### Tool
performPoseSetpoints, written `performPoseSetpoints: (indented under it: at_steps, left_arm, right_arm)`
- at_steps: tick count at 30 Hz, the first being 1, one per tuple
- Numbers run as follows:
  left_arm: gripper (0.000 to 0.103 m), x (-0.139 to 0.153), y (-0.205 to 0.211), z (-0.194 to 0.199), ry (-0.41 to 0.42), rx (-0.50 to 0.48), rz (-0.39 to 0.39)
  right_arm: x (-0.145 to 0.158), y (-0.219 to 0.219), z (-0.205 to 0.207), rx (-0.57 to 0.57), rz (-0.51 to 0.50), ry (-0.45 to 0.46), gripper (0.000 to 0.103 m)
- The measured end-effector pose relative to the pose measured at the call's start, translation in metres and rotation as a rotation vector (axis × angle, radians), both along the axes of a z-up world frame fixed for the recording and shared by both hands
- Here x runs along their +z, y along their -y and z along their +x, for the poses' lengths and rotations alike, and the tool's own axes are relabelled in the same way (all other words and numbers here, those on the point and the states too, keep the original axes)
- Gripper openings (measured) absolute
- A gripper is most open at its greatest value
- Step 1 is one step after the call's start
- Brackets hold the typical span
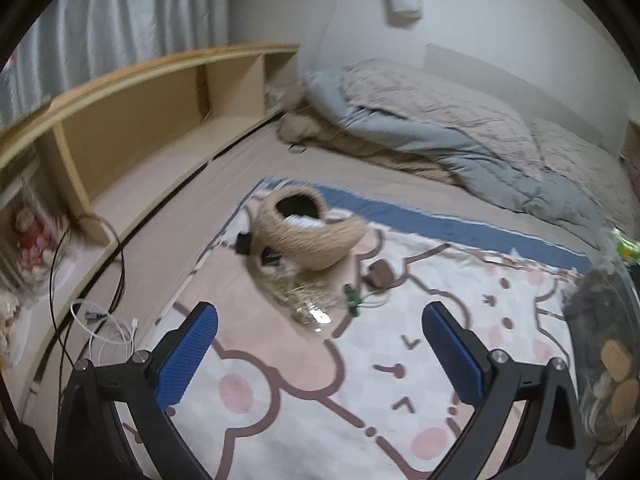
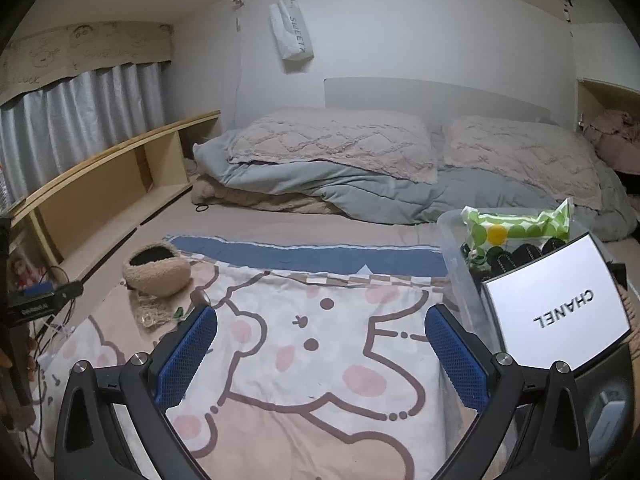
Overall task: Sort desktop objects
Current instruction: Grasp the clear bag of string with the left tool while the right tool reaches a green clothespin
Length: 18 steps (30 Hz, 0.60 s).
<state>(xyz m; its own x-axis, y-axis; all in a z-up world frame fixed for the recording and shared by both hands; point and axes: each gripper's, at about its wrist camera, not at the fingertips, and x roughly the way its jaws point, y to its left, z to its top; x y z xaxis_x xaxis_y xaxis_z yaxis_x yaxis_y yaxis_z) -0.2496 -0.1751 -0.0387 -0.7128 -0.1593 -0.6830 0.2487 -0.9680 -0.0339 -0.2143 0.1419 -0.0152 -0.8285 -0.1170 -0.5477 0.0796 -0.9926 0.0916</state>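
Left hand-held gripper (image 1: pixel 319 328): released, fingers spread wide, nothing between them, hovering above bear-print blanket (image 1: pixel 360 392) on bed. Straight ahead and a touch left of centre line: small clutter pile, namely clear wrapper w/ straw-like shreds (image 1: pixel 308 308), green bits on thin cord (image 1: pixel 352 298), brown pouch (image 1: pixel 382 274) just right of those. Behind pile, touching it: fuzzy beige basket (image 1: pixel 312 230), tipped, mouth facing up-left, something white inside. Dark small items (image 1: pixel 256 248) at basket's left foot, too blurred to name.

Right hand-held gripper (image 2: pixel 320 326): also released, wide apart, empty. Same basket (image 2: pixel 157 269) well off to its front-left; clear plastic bin (image 2: pixel 454 252) near its right finger, holding green dotted wipes pack (image 2: pixel 516 228) and white Chanel box (image 2: pixel 556 308) leaning at bin's front.

Judgement: left hand nearer to loose pile, approx. dead ahead, so likely the one to pick; right hand nearer to bin. No clear long axis on wrapper; cord runs roughly left-right across the finger line, so a straight-in pinch prob. fine.

Cables (image 1: pixel 112 320) at bed edge left, well apart from pile.
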Motion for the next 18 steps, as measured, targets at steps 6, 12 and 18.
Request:
performPoseSetpoints:
  at_steps: [6,12,18]
  left_arm:
    - [0.103,-0.027,0.03,-0.025,0.052,0.074,0.045]
    - [0.103,-0.062,0.045,-0.049,0.095,0.058,0.14]
    - [0.092,-0.092,0.048,-0.074,0.143,0.038,0.193]
  right_arm:
    - [-0.016,0.022,-0.006,0.106,0.032,0.049,0.103]
    - [-0.03,0.046,-0.007,0.22,0.051,0.07,0.103]
    - [-0.034,0.065,-0.007,0.329,0.026,0.047,0.103]
